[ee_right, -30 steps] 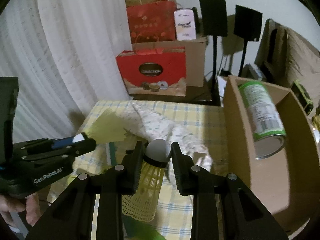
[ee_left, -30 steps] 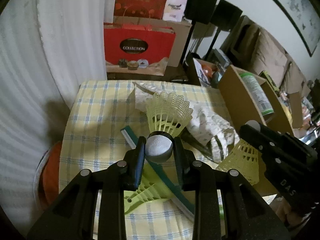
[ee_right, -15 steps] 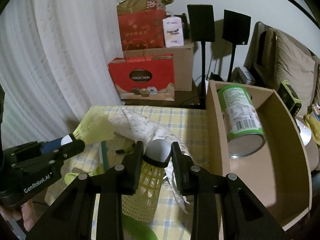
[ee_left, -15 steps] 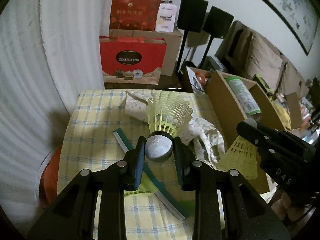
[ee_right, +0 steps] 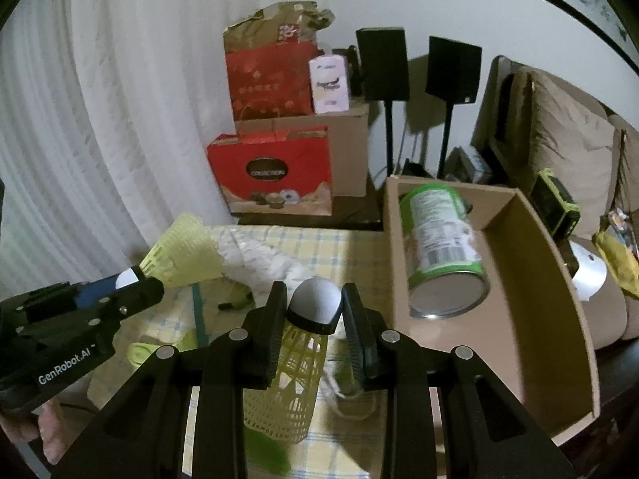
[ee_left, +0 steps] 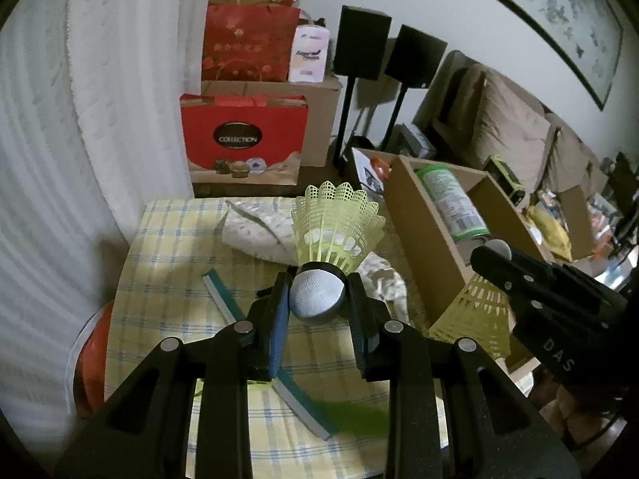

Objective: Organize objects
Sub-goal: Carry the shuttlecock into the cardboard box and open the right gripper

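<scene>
Left wrist view: your left tongs [ee_left: 317, 299] pinching shuttlecock [ee_left: 333, 231] by cork, skirt at 12 o'clock. Desk [ee_left: 159, 263] has dropped farther below since a second ago, so lift done, carry underway. Cardboard box [ee_left: 423, 239] at 2 o'clock. Teal strip [ee_left: 223, 299] partly hidden under fingers.

Right wrist view: your right tongs [ee_right: 313, 311] pinching second shuttlecock [ee_right: 293, 375], skirt hanging toward 6 o'clock. Box, green can [ee_right: 443, 247] inside, now closer at 2 o'clock. Blurred green items on desk, unidentifiable.

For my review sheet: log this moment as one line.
left claw: shut on shuttlecock | right claw: shut on second shuttlecock | box: holds can | both above table
</scene>
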Available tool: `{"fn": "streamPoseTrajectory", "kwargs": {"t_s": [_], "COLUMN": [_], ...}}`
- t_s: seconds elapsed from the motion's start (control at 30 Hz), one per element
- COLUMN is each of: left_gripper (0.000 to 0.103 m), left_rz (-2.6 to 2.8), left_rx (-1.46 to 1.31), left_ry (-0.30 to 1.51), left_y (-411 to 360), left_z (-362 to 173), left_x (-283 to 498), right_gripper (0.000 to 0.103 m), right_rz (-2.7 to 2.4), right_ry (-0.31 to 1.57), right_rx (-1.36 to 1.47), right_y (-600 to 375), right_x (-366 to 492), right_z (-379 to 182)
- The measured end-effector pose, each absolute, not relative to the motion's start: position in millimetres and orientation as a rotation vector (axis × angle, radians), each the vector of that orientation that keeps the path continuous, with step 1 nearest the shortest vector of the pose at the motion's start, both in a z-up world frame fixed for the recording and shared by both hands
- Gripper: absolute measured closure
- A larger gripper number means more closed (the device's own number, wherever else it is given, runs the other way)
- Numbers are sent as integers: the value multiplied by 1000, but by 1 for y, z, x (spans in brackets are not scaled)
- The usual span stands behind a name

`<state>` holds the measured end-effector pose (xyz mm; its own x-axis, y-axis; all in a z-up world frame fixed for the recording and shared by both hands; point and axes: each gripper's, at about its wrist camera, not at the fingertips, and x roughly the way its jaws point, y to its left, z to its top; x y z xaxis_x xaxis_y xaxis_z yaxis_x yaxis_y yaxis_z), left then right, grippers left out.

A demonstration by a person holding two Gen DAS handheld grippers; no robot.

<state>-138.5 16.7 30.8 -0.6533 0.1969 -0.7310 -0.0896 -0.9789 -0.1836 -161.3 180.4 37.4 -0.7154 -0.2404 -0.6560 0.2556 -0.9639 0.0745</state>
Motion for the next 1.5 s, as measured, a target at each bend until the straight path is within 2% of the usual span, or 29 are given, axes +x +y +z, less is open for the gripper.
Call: {"fn": "streamPoseTrajectory", "kwargs": {"t_s": [0.63, 1.5], "left_gripper": [78, 78], "left_rz": [2659, 2555], "left_rx": [-1175, -1237], "left_ry": [-150, -72], "left_y": [104, 199], "left_z": [46, 13], "left_x": [-136, -151], "right_gripper": [75, 75], "right_rz": [-2797, -2882], "right_ry": [8, -40], "right_rx": [1013, 1098], "right_y": [257, 343], "right_x": [-152, -164], "right_z": [55, 33]}}
